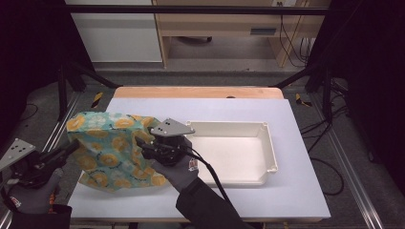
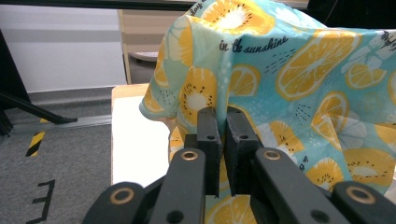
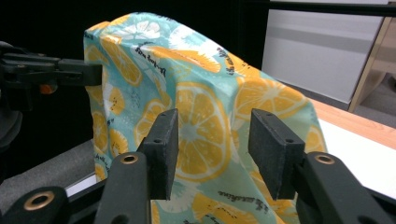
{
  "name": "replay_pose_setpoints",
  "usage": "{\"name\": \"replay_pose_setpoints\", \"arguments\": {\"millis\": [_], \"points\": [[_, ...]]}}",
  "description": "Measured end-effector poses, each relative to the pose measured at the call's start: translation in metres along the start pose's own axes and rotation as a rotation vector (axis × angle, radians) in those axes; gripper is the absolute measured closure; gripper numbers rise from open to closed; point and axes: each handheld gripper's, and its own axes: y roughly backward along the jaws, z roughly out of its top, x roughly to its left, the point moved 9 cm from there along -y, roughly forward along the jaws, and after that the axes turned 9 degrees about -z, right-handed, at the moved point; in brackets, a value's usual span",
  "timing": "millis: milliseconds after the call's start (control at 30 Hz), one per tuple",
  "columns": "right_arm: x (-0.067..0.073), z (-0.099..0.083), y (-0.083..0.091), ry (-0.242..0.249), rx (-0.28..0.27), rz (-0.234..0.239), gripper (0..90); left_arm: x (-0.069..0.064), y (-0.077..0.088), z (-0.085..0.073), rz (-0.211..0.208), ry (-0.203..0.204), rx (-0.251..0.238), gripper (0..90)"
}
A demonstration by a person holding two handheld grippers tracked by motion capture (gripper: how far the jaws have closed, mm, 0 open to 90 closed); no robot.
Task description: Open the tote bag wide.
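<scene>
We see the lemon-print cloth (image 1: 107, 150) draped upright over the table's (image 1: 296, 191) left part, beside the white tray (image 1: 267, 143). Our left gripper (image 2: 222, 122) pinches its edge, jaws nearly together. Our right gripper (image 3: 212, 140) stands half open before the cloth, gripping nothing.

I see the lemon-printed turquoise cloth (image 1: 107, 150) on the left of the white table (image 1: 296, 191), the rectangular white plastic tray (image 1: 267, 143) just right of it.
</scene>
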Motion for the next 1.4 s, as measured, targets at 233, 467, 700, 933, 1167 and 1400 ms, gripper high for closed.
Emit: {"name": "replay_pose_setpoints", "arguments": {"millis": [233,467,700,933,1167,1400], "points": [[0.003,-0.002,-0.006,0.006,0.026,0.001,68.4,0.000,0.002,0.000,-0.005,0.008,-0.005,88.4],[0.002,-0.004,-0.006,0.015,0.046,0.004,86.8,0.001,0.003,0.001,-0.005,0.012,-0.008,89.0],[0.001,-0.004,-0.004,0.033,0.052,0.000,90.0,0.000,0.006,0.002,-0.009,0.013,-0.018,89.6],[0.000,0.003,0.004,0.028,0.023,-0.007,89.6,-0.005,0.011,0.006,-0.024,0.000,-0.031,89.9],[0.005,0.006,0.016,0.030,0.003,0.014,90.0,-0.014,0.020,0.006,-0.029,-0.018,-0.041,89.9],[0.011,-0.001,0.021,0.030,0.009,0.045,90.0,-0.019,0.025,-0.002,-0.036,-0.022,-0.034,89.9]]}}
